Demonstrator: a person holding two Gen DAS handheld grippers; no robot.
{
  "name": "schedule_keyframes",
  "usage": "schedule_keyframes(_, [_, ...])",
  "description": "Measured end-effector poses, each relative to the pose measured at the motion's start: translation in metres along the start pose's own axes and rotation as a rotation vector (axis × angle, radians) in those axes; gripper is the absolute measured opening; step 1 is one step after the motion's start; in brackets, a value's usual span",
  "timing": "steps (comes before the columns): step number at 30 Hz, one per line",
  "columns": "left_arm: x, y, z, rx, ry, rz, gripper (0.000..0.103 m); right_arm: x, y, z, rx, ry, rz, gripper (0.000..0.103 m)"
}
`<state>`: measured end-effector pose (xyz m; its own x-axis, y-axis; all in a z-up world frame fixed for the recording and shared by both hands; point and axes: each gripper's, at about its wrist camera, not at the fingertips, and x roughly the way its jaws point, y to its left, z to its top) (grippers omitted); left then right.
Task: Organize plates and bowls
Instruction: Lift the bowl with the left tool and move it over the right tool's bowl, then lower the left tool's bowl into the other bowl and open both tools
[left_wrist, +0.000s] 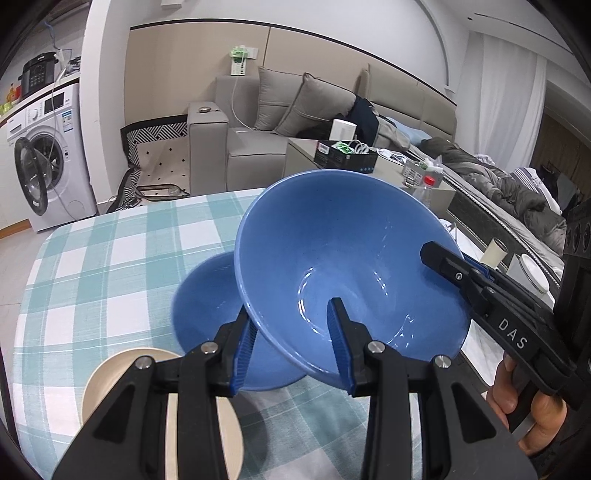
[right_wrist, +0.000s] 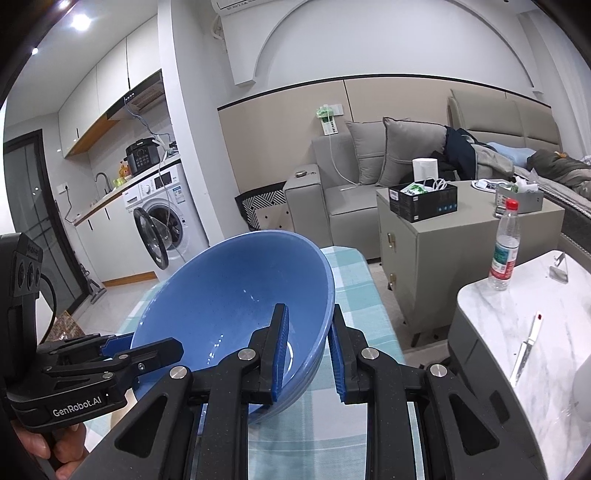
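A blue bowl (left_wrist: 332, 251) is held tilted in the air between both grippers. My left gripper (left_wrist: 295, 343) straddles its near rim, one finger inside and one outside. My right gripper (right_wrist: 308, 354) straddles the opposite rim the same way; it shows in the left wrist view (left_wrist: 458, 269) at the bowl's right edge. The bowl also shows in the right wrist view (right_wrist: 236, 306), with the left gripper (right_wrist: 122, 354) at its left rim. A second blue bowl (left_wrist: 207, 306) sits on the checked tablecloth (left_wrist: 110, 258) below. A cream bowl (left_wrist: 110, 384) sits beside my left fingers.
A marble-topped table (right_wrist: 517, 306) to the right holds a water bottle (right_wrist: 504, 247) and a knife (right_wrist: 526, 347). A grey cabinet (right_wrist: 443, 243) with a black box, a sofa (right_wrist: 354, 177) and a washing machine (right_wrist: 162, 218) stand beyond the table.
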<state>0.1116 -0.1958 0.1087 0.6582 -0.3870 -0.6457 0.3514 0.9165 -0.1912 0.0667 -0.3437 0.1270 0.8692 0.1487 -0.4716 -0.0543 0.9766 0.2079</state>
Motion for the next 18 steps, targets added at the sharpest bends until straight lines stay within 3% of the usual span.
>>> schedule_keyframes(18, [0.01, 0.037, -0.004, -0.056, 0.005, 0.06, 0.037, 0.043, 0.023, -0.018, -0.009, 0.053, 0.045, 0.021])
